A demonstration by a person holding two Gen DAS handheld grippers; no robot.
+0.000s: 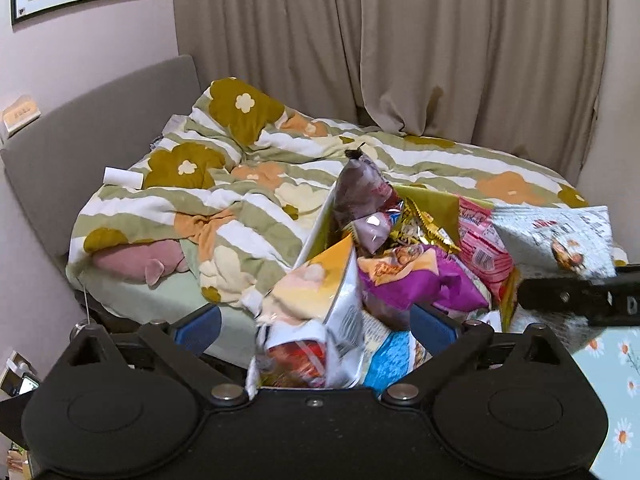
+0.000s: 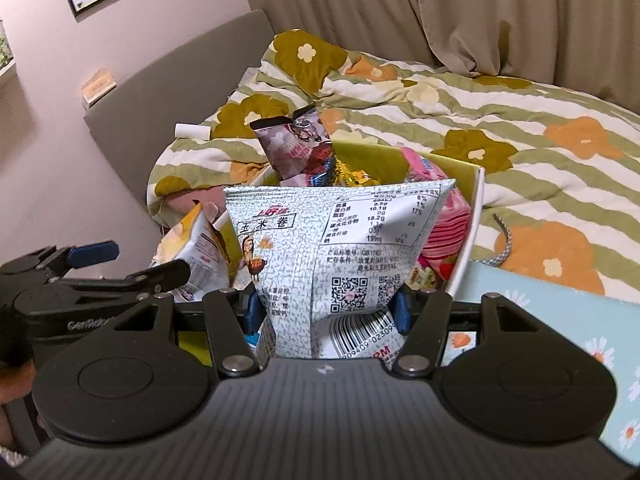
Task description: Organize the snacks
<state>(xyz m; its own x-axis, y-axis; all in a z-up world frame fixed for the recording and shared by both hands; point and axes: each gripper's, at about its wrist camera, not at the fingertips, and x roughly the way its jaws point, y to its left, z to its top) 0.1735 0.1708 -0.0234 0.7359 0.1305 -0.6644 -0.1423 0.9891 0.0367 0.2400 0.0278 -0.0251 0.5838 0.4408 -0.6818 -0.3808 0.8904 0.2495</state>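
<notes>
A yellow-green box [image 1: 316, 224] with white rims stands in front of the bed, full of snack packets: purple [image 1: 404, 280], pink [image 1: 480, 236], gold [image 1: 420, 224]. My left gripper [image 1: 316, 326] is open, its blue-padded fingers [image 1: 200, 328] wide apart around a yellow-white snack bag [image 1: 320, 300] that leans at the box's near left corner; that bag also shows in the right wrist view [image 2: 192, 248]. My right gripper [image 2: 326, 306] is shut on a grey-white speckled corn-roll bag [image 2: 340, 240] and holds it upright over the box [image 2: 472, 216]. That bag also shows in the left wrist view [image 1: 556, 232].
A bed with a flowered green-striped duvet [image 1: 248, 184] lies behind the box, with a grey headboard [image 1: 80, 140] at left and beige curtains [image 1: 440, 40] behind. A light blue daisy-print surface [image 2: 560, 332] lies right of the box. A pink plush [image 1: 140, 260] pokes from the duvet.
</notes>
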